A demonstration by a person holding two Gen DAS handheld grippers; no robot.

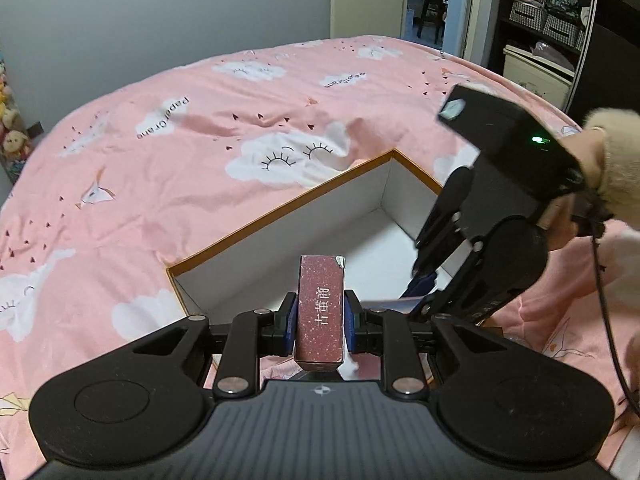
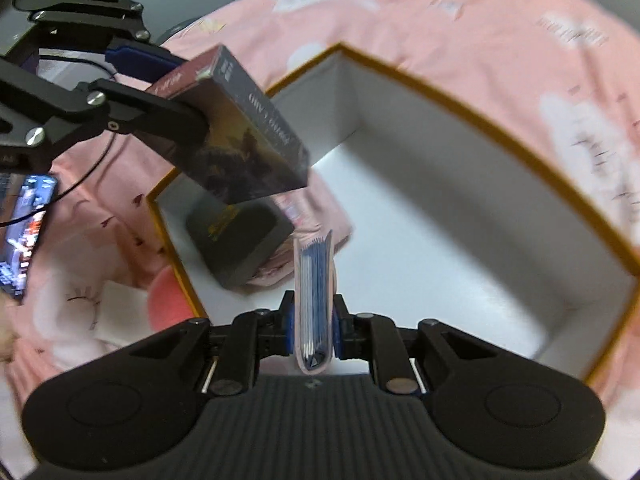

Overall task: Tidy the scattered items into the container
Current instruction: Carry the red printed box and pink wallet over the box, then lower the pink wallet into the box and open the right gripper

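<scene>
My left gripper is shut on a reddish glitter card box, held upright over the near corner of the white container with an orange rim. In the right wrist view that card box hangs tilted from the left gripper above the container. My right gripper is shut on a thin clear sleeve of blue cards, pointing steeply down into the container. A dark box lies inside on something pink. From the left wrist view, the right gripper reaches in from the right.
The container sits on a bed with a pink cloud-print cover. A lit phone lies on the cover left of the container. A hand in a fluffy cream sleeve holds the right gripper. Shelves and an open door stand beyond the bed.
</scene>
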